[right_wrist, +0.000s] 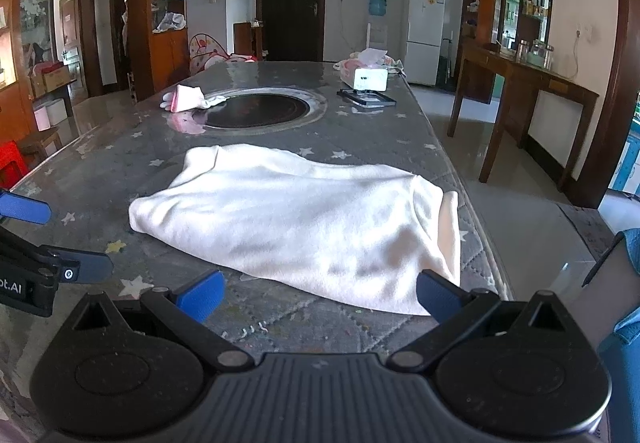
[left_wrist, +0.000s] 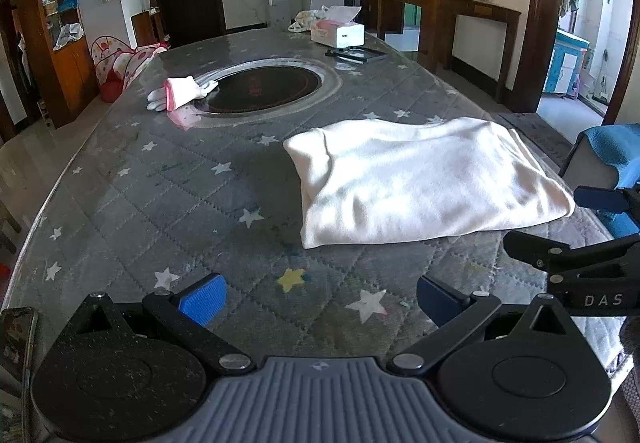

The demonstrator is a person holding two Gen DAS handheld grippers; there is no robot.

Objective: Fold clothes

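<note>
A cream white garment [left_wrist: 424,179] lies folded flat on the grey star-patterned table [left_wrist: 168,183]; it also shows in the right wrist view [right_wrist: 304,219], near the table's right edge. My left gripper [left_wrist: 320,301] is open and empty, just short of the garment's near left corner. My right gripper [right_wrist: 320,297] is open and empty, with its right fingertip [right_wrist: 438,297] over the garment's near edge. The right gripper's fingers [left_wrist: 560,255] show at the right of the left wrist view; the left gripper's fingers [right_wrist: 72,271] show at the left of the right wrist view.
A round black cooktop [left_wrist: 260,87] is set in the table's middle. White gloves [left_wrist: 180,93] lie at its left. A tissue box [left_wrist: 338,31] and a dark frame [left_wrist: 356,55] are at the far end. A wooden side table [right_wrist: 524,83] stands right. A phone [left_wrist: 16,343] lies near left.
</note>
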